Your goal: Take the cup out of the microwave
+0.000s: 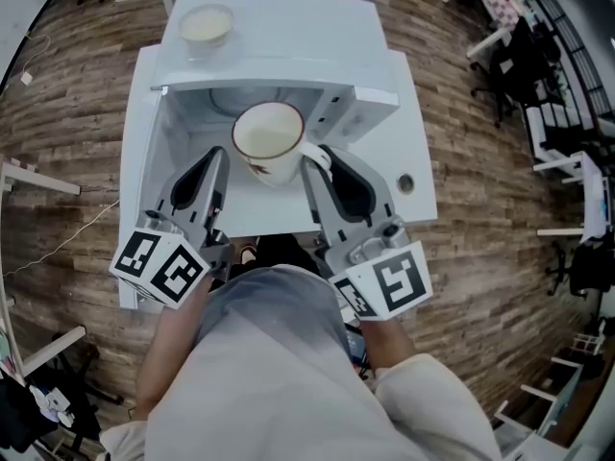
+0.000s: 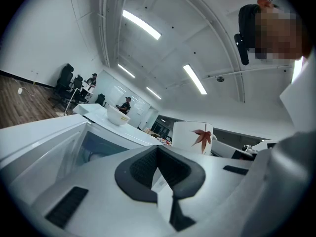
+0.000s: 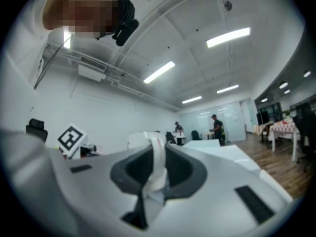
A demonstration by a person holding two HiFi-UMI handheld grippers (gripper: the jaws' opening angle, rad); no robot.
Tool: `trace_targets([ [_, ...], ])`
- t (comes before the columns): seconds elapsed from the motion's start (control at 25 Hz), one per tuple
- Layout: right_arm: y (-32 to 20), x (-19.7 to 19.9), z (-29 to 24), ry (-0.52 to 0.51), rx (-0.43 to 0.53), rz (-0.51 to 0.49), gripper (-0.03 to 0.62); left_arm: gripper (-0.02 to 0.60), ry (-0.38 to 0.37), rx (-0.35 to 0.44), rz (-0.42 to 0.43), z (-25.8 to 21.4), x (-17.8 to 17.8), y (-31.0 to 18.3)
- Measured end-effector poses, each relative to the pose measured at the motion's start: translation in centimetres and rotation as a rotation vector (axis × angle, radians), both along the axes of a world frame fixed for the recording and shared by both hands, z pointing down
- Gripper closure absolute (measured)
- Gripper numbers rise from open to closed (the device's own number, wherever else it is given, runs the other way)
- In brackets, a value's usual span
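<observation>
Status: extraction is in progress and not complete.

1. Right gripper (image 1: 322,164): in the right gripper view I read its jaws pinched on the white loop handle (image 3: 157,163) of the cream ceramic cup with a red leaf print (image 1: 271,140). The handle fills the gap between the dark pads, so I judge the grip secure.
2. Left gripper (image 1: 219,163): its jaws are drawn together with no part of the cup between them. It sits just beside the cup's left side. In the left gripper view the cup (image 2: 192,136) stands beyond the jaws and to the right.
3. Cup location: upright, at the mouth of the white box-shaped microwave oven (image 1: 288,51), between the two grippers. I cannot tell from the head view whether its base has fully cleared the opening.
4. Done: handle acquired, and the cup appears carried rather than resting.
5. Left: draw the cup fully clear and set it on the white table (image 1: 415,152).

A pale shallow bowl (image 1: 206,24) rests on top of the microwave, apart from the work.
</observation>
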State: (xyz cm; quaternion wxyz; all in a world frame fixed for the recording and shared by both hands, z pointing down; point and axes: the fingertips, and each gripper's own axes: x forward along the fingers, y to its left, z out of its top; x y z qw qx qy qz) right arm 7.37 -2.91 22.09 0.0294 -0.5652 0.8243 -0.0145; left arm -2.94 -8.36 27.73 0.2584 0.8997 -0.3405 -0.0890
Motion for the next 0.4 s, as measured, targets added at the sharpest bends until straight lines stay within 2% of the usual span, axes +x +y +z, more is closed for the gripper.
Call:
trace_targets([
  [0.4,0.33,0.42,0.27,-0.008,-0.001,0.006,0.523,0.574,-0.002,0.002,0.008,0.09,0.46,0.16],
])
